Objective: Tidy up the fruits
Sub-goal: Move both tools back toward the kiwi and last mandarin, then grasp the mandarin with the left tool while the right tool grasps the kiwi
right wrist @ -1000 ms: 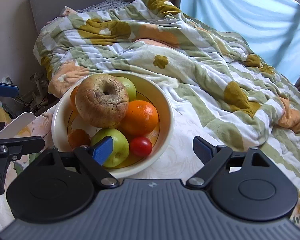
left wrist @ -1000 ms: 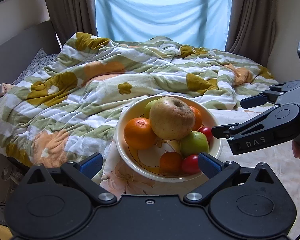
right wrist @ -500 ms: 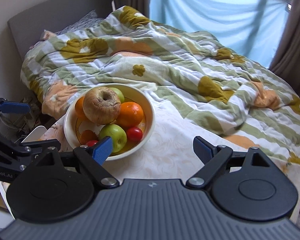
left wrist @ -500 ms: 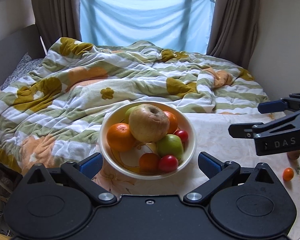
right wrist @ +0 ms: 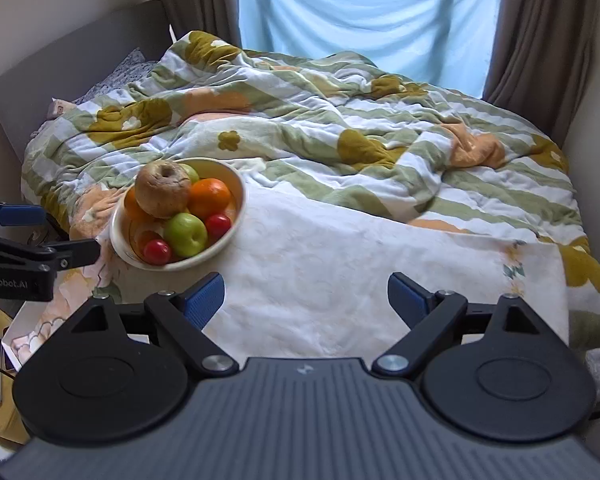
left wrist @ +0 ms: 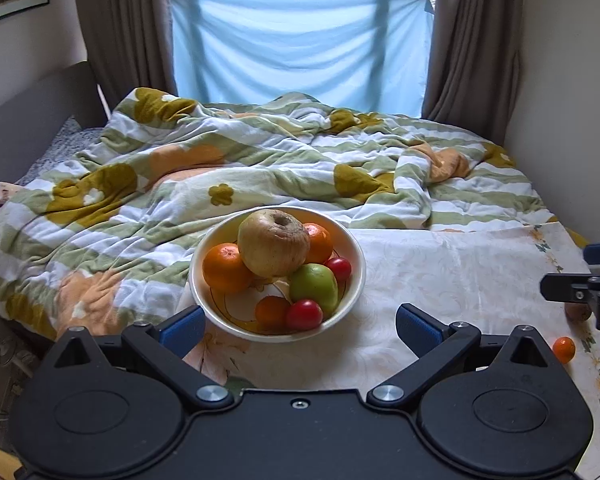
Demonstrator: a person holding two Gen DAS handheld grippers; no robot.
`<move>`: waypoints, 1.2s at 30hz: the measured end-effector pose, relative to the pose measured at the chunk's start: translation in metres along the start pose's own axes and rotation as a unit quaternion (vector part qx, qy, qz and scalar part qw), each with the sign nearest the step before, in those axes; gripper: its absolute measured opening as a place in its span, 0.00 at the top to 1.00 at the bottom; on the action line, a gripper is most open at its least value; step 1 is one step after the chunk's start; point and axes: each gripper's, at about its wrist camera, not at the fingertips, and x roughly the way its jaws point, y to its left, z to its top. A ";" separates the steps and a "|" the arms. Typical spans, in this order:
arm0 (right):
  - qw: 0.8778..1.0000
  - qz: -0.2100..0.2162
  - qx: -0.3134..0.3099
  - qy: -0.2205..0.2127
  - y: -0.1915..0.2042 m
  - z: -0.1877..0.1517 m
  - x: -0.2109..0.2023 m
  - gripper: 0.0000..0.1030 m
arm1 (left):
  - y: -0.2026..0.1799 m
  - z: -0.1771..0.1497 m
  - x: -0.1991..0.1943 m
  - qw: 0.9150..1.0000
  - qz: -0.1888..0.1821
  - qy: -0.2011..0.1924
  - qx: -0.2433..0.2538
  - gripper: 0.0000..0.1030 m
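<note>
1. Left claw (left wrist: 298,326): spread wide, blue pads apart, pinching nothing, hanging over the pale flowered cloth (left wrist: 452,276).
2. Bowl (left wrist: 354,256): just ahead of the left claw, slightly toward its left finger, resting on the cloth at the edge of the quilt (left wrist: 148,200).
3. In the bowl: a big brownish wrinkled apple (left wrist: 274,242) on top of the pile, an orange (left wrist: 225,267) to its left, another orange (left wrist: 320,242) behind it to the right, a green apple (left wrist: 315,286) in front on the right, two red tomatoes (left wrist: 304,315) at the near and right sides, a small orange fruit (left wrist: 271,312) at the near rim.
4. Loose on the cloth, well right of the left claw: a small orange fruit (left wrist: 563,349), and beyond it a brownish fruit (left wrist: 576,312) partly hidden by the other claw; kind not clear.
5. Right claw (right wrist: 306,296): also spread, holding nothing, above bare cloth.
6. From the right claw: bowl ahead and to the left, well apart from it, with the left claw's fingers showing at the far left edge beside the bowl.
7. Beyond both claws: rumpled quilt covering the bed, brown curtains (left wrist: 472,40) and a light blue sheet (left wrist: 300,48) over the window.
</note>
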 end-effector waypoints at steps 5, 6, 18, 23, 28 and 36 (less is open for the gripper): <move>1.000 0.004 0.010 -0.002 -0.039 -0.019 -0.019 0.00 | -0.039 -0.009 -0.011 1.000 0.016 0.001 -0.006 0.00; 1.000 0.004 0.011 -0.002 -0.046 -0.022 -0.022 0.00 | -0.049 -0.011 -0.012 1.000 0.015 0.001 -0.007 0.00; 1.000 -0.028 0.000 0.008 -0.148 -0.058 -0.030 0.00 | -0.176 -0.033 0.010 0.998 -0.053 0.020 0.030 0.00; 0.999 -0.034 0.014 0.014 -0.182 -0.069 -0.014 0.00 | -0.222 -0.041 0.037 0.992 -0.100 0.036 0.070 0.00; 0.998 -0.026 0.048 0.021 -0.210 -0.078 0.009 0.00 | -0.251 -0.048 0.065 0.986 -0.124 0.051 0.098 0.02; 0.995 0.004 0.087 0.045 -0.234 -0.090 0.041 0.01 | -0.274 -0.057 0.099 0.980 -0.146 0.090 0.105 0.21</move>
